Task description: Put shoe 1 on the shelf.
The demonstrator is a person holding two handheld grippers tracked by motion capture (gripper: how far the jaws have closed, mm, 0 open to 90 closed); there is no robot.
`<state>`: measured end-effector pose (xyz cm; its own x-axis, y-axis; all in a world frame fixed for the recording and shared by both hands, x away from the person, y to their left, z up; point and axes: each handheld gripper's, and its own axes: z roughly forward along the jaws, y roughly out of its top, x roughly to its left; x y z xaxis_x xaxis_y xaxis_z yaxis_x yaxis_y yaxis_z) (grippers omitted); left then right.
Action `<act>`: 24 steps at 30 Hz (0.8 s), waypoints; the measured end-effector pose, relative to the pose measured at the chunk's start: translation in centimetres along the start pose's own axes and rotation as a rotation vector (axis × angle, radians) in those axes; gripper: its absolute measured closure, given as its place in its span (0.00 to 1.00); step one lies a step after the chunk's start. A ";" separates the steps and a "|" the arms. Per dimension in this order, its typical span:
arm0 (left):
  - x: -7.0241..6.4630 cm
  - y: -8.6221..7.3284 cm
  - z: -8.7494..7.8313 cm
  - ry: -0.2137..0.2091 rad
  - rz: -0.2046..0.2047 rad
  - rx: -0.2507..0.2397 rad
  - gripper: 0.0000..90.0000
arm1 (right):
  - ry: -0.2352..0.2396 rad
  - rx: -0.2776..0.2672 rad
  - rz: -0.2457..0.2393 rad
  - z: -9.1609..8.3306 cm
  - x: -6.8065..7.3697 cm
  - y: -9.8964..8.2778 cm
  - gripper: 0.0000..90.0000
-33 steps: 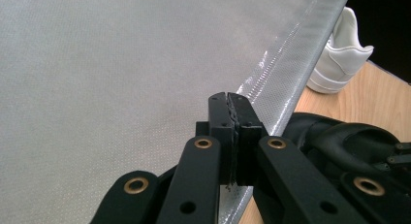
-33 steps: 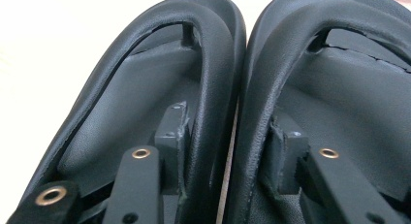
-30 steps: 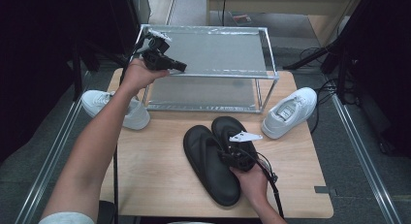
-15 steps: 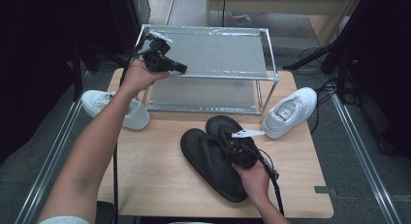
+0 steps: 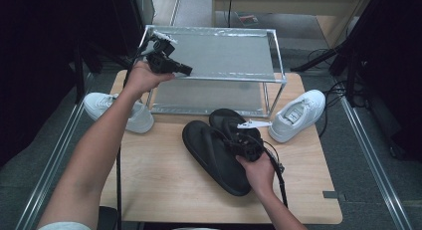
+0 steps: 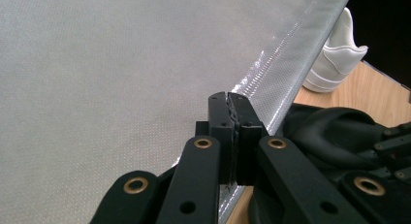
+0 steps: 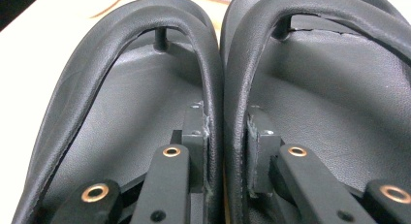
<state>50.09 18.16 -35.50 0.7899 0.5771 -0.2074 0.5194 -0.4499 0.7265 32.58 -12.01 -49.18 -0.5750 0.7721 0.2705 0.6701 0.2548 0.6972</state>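
- High view: the right hand-held gripper [image 5: 242, 144] sits at the counter's [image 5: 164, 175] centre, its jaws clamped on the inner straps of the two black sandals [image 5: 219, 150], which lie side by side with toes toward 11 o'clock.
- The left hand-held gripper [image 5: 185, 70] is up at 11 o'clock from the sandals, poised over the front left corner of the metal rack [image 5: 219, 56], jaws together and carrying nothing.
- One white sneaker [image 5: 297, 114] sits at 3 o'clock of the sandals, another white sneaker [image 5: 117, 110] at 9 o'clock beside the rack's leg.
- Left gripper view: the left hand-held gripper [image 6: 231, 105] has its pads pressed flat together above the rack's grey shelf [image 6: 97, 78]; a sneaker [image 6: 337, 54] shows at 2 o'clock.
- Right gripper view: the right hand-held gripper [image 7: 227, 124] has just been closing, and now pinches the two neighbouring straps [image 7: 220, 88] between its pads, one sandal on each side.
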 end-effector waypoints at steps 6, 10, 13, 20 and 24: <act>-0.1 0.0 0.0 0.004 0.000 0.006 1.00 | -0.003 -0.029 0.010 1.6 0.1 2.5 0.84; -0.1 0.0 0.0 0.006 0.001 0.007 1.00 | 0.009 -0.046 0.047 2.9 -0.4 3.9 0.84; -0.1 0.1 0.0 0.006 0.001 0.008 1.00 | 0.004 -0.060 0.061 4.0 -0.5 4.9 0.84; -0.2 0.1 0.0 0.012 0.002 0.009 1.00 | -0.057 -0.076 0.072 6.5 -0.6 7.0 0.84; -0.3 0.1 0.0 0.026 0.018 0.010 1.00 | -0.089 -0.083 0.107 7.8 -1.3 7.8 0.84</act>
<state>49.85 17.92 -35.38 0.7903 0.5864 -0.1775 0.5089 -0.4669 0.7232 42.20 -6.48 -49.31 -0.4559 0.8418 0.2889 0.6821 0.1219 0.7210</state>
